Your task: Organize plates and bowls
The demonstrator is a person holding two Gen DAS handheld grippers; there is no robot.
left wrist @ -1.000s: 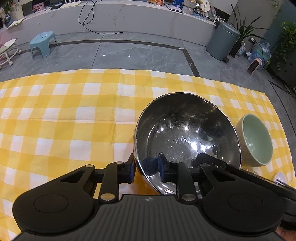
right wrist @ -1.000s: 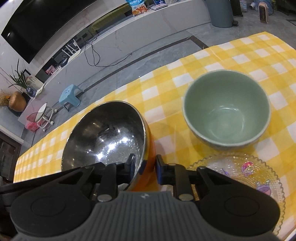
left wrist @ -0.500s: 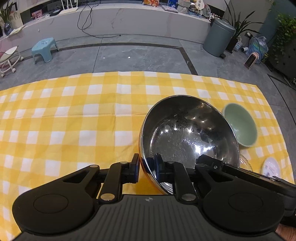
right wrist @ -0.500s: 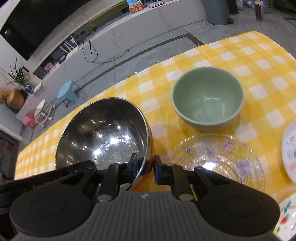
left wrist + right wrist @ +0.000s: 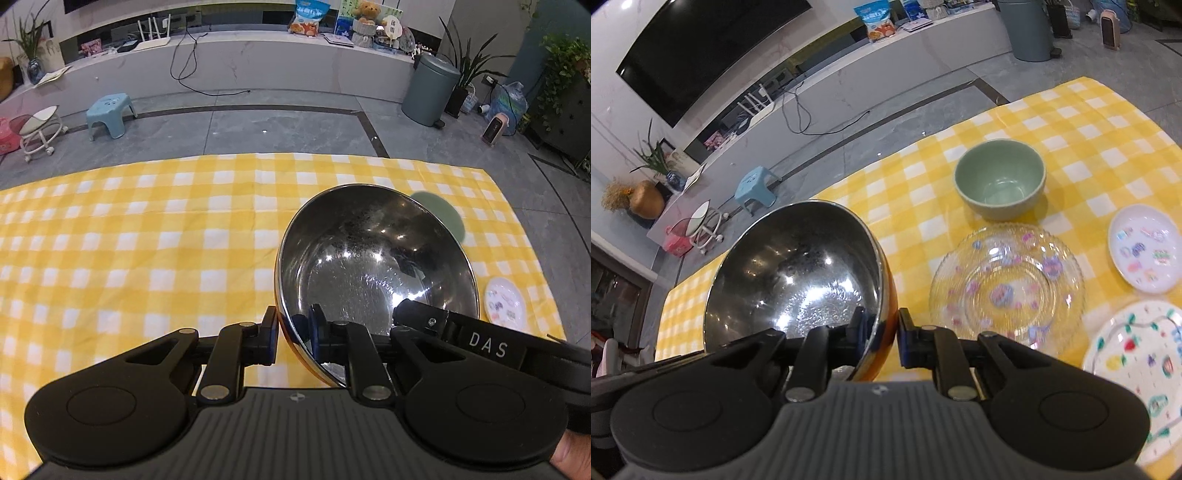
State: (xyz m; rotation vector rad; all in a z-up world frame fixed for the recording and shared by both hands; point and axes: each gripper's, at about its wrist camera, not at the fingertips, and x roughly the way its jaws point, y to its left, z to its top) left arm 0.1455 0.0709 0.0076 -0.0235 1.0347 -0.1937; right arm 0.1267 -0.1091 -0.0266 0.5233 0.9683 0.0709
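A large steel bowl (image 5: 373, 266) with an orange outside is held in the air above the yellow checked cloth (image 5: 147, 236). My left gripper (image 5: 292, 334) is shut on its near rim. My right gripper (image 5: 879, 334) is shut on the rim of the same bowl (image 5: 798, 273) from the other side. A green bowl (image 5: 1000, 184) stands on the cloth beyond a clear glass plate (image 5: 1006, 288); in the left wrist view the green bowl (image 5: 441, 208) is mostly hidden behind the steel bowl.
A small white plate with pictures (image 5: 1143, 249) and a larger patterned plate (image 5: 1137, 354) lie at the right of the cloth; the small plate also shows in the left wrist view (image 5: 503, 303). Beyond the cloth's far edge is grey floor with a blue stool (image 5: 109, 110).
Both grippers have lifted the steel bowl higher above the cloth. The green bowl and plates look smaller and farther below, and more plates have come into view.
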